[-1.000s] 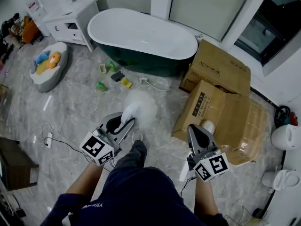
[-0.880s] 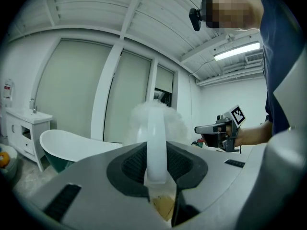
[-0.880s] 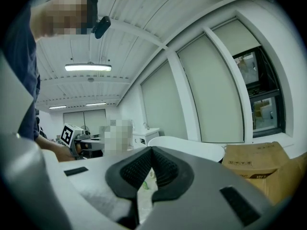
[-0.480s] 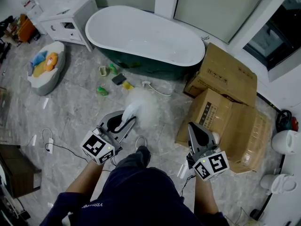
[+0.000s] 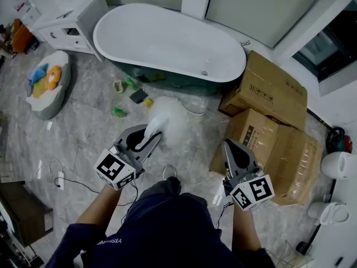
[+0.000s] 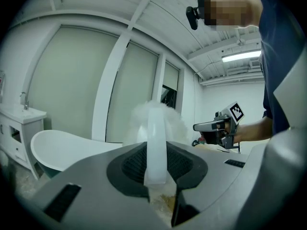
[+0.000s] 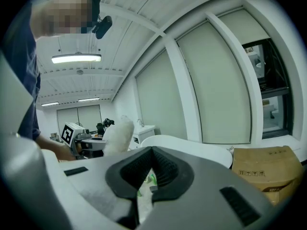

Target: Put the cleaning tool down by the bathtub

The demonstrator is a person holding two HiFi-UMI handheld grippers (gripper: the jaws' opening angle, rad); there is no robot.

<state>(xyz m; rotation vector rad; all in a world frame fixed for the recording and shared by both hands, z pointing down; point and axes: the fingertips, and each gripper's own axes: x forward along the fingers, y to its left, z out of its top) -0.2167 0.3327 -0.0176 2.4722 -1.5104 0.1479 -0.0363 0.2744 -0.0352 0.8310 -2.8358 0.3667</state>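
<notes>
The cleaning tool is a white fluffy duster [image 5: 170, 121] on a white plastic handle [image 6: 156, 147]. My left gripper [image 5: 148, 140] is shut on that handle and holds the duster up over the floor, short of the bathtub. The bathtub [image 5: 167, 41] is white inside and dark green outside, and stands at the back against the window wall. In the left gripper view the fluffy head [image 6: 158, 119] rises beyond the jaws [image 6: 156, 176]. My right gripper [image 5: 230, 146] is shut on nothing, level with the left one, in front of the boxes. The right gripper view shows its pads meeting [image 7: 151, 171] and the duster [image 7: 117, 135] off to the left.
Two cardboard boxes [image 5: 268, 91] [image 5: 279, 149] stand right of the tub. A white vanity cabinet [image 5: 67, 21] and a small baby tub with toys [image 5: 42, 88] are at the left. Small bottles and sponges [image 5: 134, 94] lie by the tub. Cables [image 5: 56, 177] trail on the marble floor.
The tub and boxes have shifted in the head view as I moved nearer to the tub. Both grippers keep their pose, and the left still holds the duster.
</notes>
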